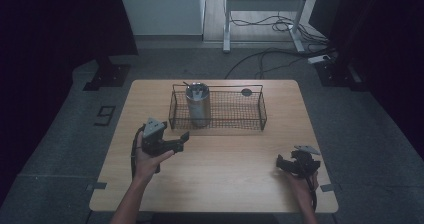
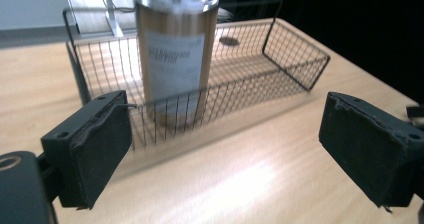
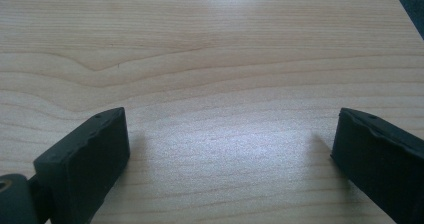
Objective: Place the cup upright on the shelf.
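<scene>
On the pale wooden table (image 1: 225,154), the left gripper (image 1: 181,139) was held above the surface at the left, its jaws spread wide and empty, aimed toward the black wire-mesh basket (image 1: 240,115) just beyond it. In the left gripper view, a tall cylindrical stainless-steel tumbler (image 2: 175,54) with a pale label stood upright inside the left end of that basket (image 2: 295,54). A small dark round disc (image 1: 246,92) lay on the table behind the basket. Well apart, near the right front edge, the right gripper (image 1: 281,162) rested low over bare wood, jaws likewise wide apart and holding nothing.
</scene>
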Tool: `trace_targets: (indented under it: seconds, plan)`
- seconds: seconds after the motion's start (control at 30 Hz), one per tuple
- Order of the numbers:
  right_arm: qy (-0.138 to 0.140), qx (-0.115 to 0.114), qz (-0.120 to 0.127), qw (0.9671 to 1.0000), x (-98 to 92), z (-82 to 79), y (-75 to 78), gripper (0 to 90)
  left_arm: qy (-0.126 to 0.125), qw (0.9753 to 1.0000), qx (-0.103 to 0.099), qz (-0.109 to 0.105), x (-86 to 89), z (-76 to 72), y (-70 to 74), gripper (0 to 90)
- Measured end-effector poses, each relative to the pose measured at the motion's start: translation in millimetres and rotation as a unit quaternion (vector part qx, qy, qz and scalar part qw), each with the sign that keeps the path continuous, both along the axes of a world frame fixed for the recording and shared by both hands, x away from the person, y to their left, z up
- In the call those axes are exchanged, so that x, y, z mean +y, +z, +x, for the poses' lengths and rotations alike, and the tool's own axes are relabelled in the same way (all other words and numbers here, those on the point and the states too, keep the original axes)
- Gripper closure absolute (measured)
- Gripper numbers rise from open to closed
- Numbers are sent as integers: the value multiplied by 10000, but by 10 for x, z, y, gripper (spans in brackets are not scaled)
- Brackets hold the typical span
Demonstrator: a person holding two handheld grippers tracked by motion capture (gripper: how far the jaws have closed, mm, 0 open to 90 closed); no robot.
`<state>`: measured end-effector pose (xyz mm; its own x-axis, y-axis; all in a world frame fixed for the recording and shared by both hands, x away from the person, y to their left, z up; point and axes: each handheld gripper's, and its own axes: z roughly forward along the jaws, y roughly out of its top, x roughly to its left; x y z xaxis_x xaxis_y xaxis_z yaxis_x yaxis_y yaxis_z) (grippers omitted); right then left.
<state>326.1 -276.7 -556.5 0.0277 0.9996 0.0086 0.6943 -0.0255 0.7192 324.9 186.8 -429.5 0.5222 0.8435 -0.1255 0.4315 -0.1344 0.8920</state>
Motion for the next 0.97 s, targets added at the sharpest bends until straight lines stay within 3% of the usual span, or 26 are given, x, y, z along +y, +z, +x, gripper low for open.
trace_targets:
  seconds: [0.23, 0.5, 0.7, 0.97]
  plan:
    - [-1, -2, -1, 10000, 0, 0, 0, 17, 67, 9999, 153, 5, 195, -243, -225, 70]
    - [-23, -2, 0, 10000, -2, 0, 0, 17, 94, 9993, 295, 201, 271, -424, -481, 71]
    - [-33, -3, 0, 10000, -3, 0, 0, 18, 137, 9987, 377, 321, 254, -418, -593, 77]
    - [-35, -5, 1, 10000, -3, 0, 0, 18, 84, 9985, 449, 296, 211, -400, -654, 81]
